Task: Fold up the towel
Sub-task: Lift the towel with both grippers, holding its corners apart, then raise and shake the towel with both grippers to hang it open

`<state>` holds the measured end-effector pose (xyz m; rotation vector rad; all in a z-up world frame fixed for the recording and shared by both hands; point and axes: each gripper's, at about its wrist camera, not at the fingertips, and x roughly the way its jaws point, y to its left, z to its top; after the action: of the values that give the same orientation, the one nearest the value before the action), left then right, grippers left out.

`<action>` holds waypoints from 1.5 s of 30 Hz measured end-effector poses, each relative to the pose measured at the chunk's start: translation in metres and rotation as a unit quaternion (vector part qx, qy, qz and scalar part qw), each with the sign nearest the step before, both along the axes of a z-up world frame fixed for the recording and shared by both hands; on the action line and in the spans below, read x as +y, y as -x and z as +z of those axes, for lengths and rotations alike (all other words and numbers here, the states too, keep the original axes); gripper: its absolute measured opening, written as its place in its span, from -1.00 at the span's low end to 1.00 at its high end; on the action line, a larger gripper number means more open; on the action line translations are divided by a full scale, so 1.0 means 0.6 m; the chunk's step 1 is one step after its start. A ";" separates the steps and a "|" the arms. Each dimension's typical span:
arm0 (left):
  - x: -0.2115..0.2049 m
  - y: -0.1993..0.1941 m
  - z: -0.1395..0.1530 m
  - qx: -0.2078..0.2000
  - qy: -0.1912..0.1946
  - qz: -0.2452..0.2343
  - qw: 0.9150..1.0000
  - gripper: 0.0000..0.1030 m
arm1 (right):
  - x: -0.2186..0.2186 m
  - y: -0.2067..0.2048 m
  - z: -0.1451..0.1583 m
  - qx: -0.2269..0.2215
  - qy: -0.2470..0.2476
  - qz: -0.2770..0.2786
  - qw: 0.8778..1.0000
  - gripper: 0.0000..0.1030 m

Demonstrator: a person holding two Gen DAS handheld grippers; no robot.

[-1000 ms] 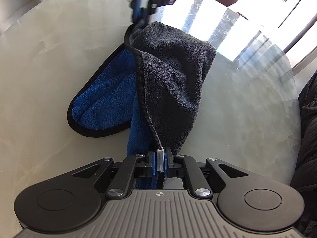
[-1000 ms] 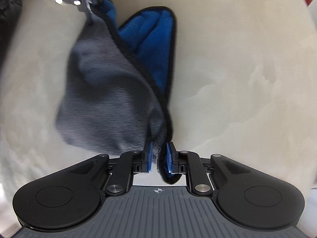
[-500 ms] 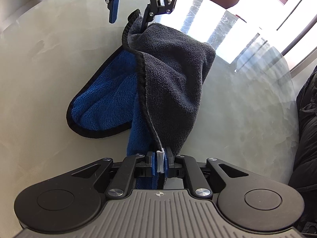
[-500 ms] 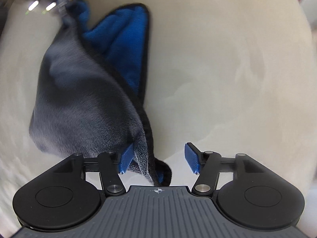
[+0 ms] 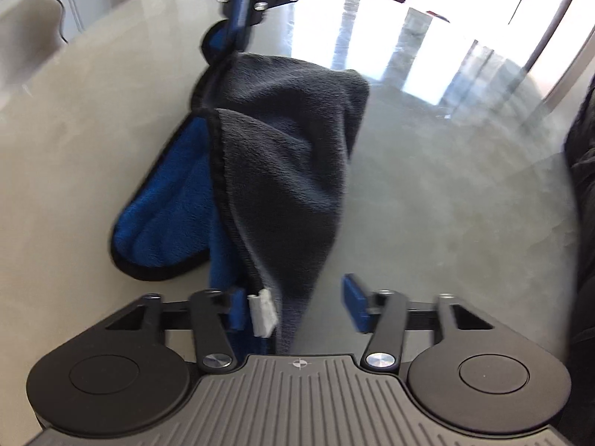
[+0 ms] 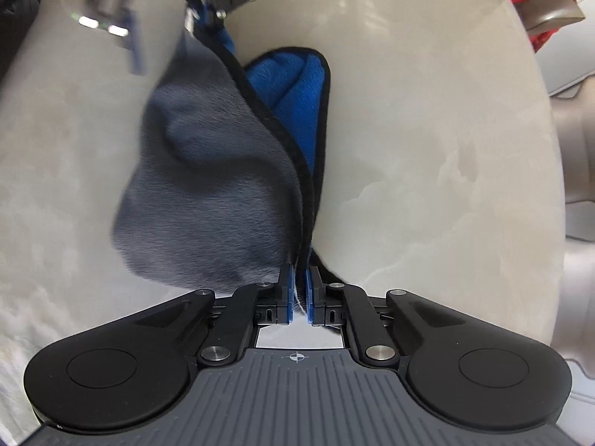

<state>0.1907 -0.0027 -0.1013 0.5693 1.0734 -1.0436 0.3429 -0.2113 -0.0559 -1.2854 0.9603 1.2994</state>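
Across a pale, glossy round table (image 6: pixel 427 156), window light glares on the far right in the left wrist view. On it lies the towel (image 5: pixel 282 156), grey on its upper face, blue inside, black along the hem, bunched lengthwise between the two grippers with a blue flap spread flat to the left. At the near edge of that view the left gripper (image 5: pixel 293 310) points along the cloth, its jaws spread wide; the towel's near corner with a white tag (image 5: pixel 263 314) rests against the left finger only. Seen from its own camera, the right gripper (image 6: pixel 297 295) has its jaws pinched narrowly on the towel's other end, held low over the tabletop and facing the left one.
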 end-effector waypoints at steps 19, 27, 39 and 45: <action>0.008 -0.015 0.007 0.036 0.003 0.029 0.999 -0.87 | 0.017 0.087 -0.005 -0.064 -0.042 0.047 0.996 -0.11; 0.014 -0.021 0.004 0.042 0.008 0.033 0.999 -0.81 | 0.055 0.027 -0.036 -0.008 0.006 0.081 0.997 -0.39; 0.028 -0.037 0.007 0.053 0.013 0.036 0.998 -0.84 | 0.084 0.023 -0.051 0.049 0.063 0.057 0.995 -0.92; 0.042 -0.040 0.027 0.034 -0.007 0.067 0.997 -0.90 | 0.064 0.083 -0.004 0.005 0.053 0.069 0.996 -0.93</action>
<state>0.2147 0.0226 -0.0849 0.4686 1.1640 -0.9454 0.2931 -0.1731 -0.0585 -1.4509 0.9720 1.3762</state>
